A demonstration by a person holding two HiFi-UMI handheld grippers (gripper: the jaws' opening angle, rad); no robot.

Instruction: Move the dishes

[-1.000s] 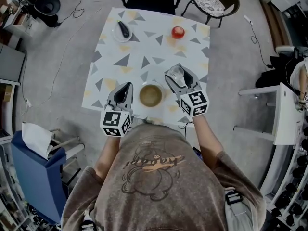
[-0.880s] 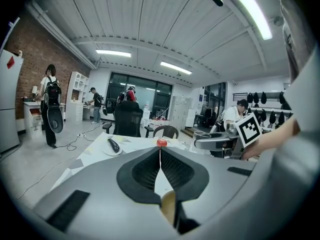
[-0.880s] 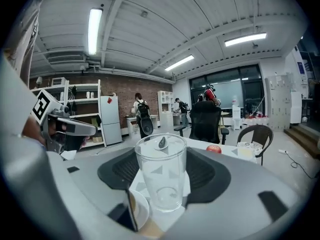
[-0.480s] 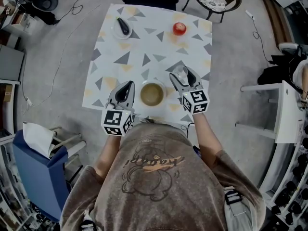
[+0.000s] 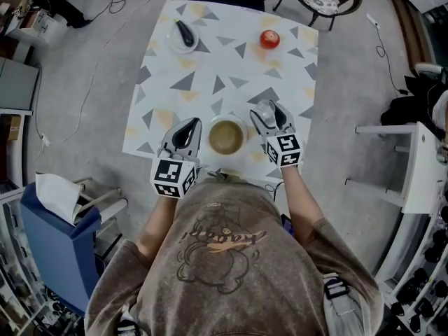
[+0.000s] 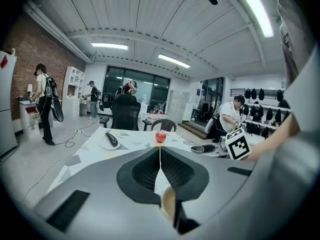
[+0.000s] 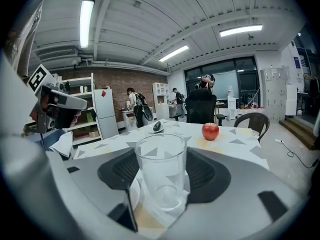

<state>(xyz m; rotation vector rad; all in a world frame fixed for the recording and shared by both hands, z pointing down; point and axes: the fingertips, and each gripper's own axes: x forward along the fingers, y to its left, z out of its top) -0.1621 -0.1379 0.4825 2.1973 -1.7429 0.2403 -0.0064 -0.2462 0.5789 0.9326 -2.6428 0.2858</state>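
One clear glass tumbler (image 7: 161, 171), one round brown-lined bowl (image 5: 226, 136), one red apple (image 5: 269, 39). One white plate (image 5: 173, 42), bearing one dark aubergine (image 5: 185, 33).

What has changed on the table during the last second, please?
The right tool, shut on the clear drinking glass, came down toward the patterned table. The shut left tool, the round brownish bowl and the red apple kept their places.
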